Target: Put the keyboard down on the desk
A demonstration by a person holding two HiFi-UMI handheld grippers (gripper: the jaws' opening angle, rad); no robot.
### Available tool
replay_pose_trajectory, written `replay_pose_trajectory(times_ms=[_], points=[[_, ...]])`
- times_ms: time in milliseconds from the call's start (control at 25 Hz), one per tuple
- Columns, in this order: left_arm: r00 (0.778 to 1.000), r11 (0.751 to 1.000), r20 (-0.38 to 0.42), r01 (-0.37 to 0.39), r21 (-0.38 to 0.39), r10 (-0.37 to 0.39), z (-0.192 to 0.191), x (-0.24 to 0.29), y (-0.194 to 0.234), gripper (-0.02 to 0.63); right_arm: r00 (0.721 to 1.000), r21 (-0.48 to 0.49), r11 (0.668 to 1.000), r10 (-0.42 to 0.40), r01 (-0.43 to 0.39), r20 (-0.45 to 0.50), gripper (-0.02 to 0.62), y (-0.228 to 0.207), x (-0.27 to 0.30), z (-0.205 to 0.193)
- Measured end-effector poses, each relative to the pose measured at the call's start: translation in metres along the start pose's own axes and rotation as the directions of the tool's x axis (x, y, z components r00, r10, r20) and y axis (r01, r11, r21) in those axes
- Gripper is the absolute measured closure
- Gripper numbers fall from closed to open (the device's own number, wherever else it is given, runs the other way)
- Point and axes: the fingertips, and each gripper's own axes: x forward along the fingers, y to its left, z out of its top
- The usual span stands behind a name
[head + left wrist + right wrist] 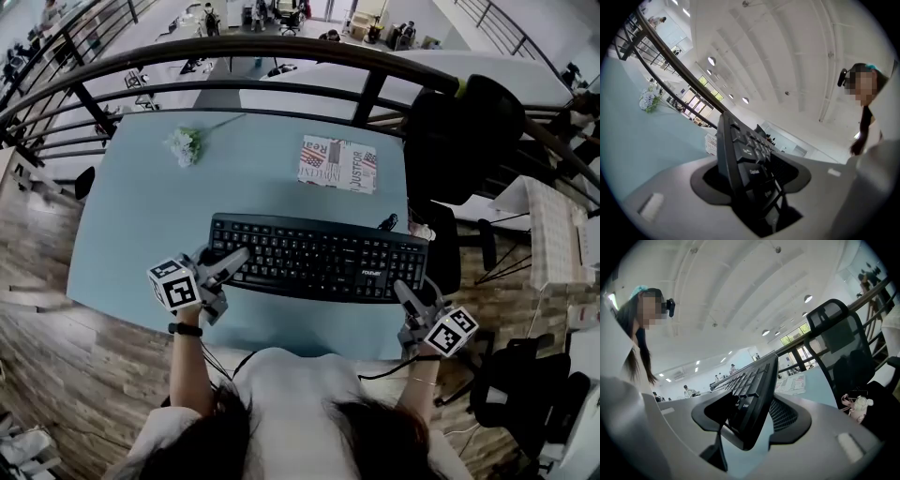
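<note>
Black keyboard (317, 258) over blue desk (141, 216); left gripper (228, 265), right gripper (409, 298) each clamp one end. Likely rigid, light, long: end grips keep it level.

- In the head view, the left gripper (228, 272) covers the keyboard's (319, 258) left end, and the right gripper (412, 291) covers its near right corner.
- We cannot tell whether the keyboard touches the desk (141, 234).
- The person (300, 403) hides the desk's near edge.
- A small dark thing (387, 222) by the keyboard's far right corner is too small for us to name.
</note>
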Motion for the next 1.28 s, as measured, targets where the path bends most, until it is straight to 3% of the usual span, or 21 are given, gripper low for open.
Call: replay_pose_trajectory(times_ms=[360,680,1280], points=[[0.999,0.999,-0.016,-0.031,-0.014,0.03,-0.013,0.005,0.008,0.313,1.0,0.027,1.0,-0.002,0.003,-0.016,0.373,-0.013,0.0,-0.01],[0.997,0.997,-0.021,-0.073,-0.033,0.072,-0.044,0.004,0.032,0.302,0.998,0.067,0.998,-0.004,0.007,-0.056,0.371,-0.034,0.006,-0.042],[0.979,0.977,-0.134,-0.173,-0.127,0.156,-0.111,0.022,0.083,0.288,0.985,0.183,0.98,-0.047,0.078,-0.169,0.367,-0.088,0.013,-0.108]])
